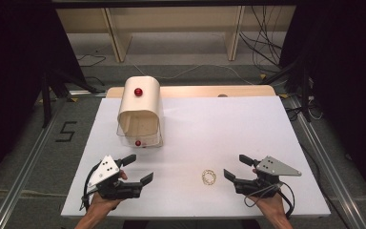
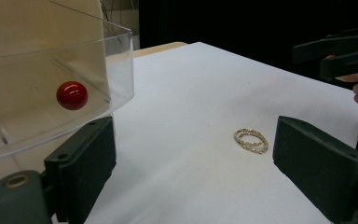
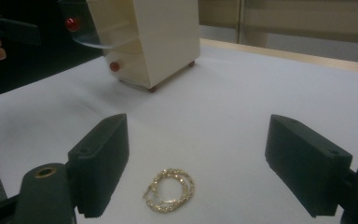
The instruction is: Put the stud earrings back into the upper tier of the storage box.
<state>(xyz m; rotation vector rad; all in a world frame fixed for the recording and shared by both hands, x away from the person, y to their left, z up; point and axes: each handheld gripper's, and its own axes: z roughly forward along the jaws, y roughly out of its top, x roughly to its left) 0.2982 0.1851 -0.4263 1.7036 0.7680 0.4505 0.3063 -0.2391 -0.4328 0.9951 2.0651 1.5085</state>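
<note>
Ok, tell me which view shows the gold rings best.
The right gripper view: the gold rings lie close between its open jaws. The left gripper view shows them smaller, farther off; the high view shows a tiny loop.

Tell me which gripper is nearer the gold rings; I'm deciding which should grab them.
Right. The right gripper sits just beside the gold rings, jaws open toward them. The left gripper is farther off across the white board, nearer the cream box.
</note>
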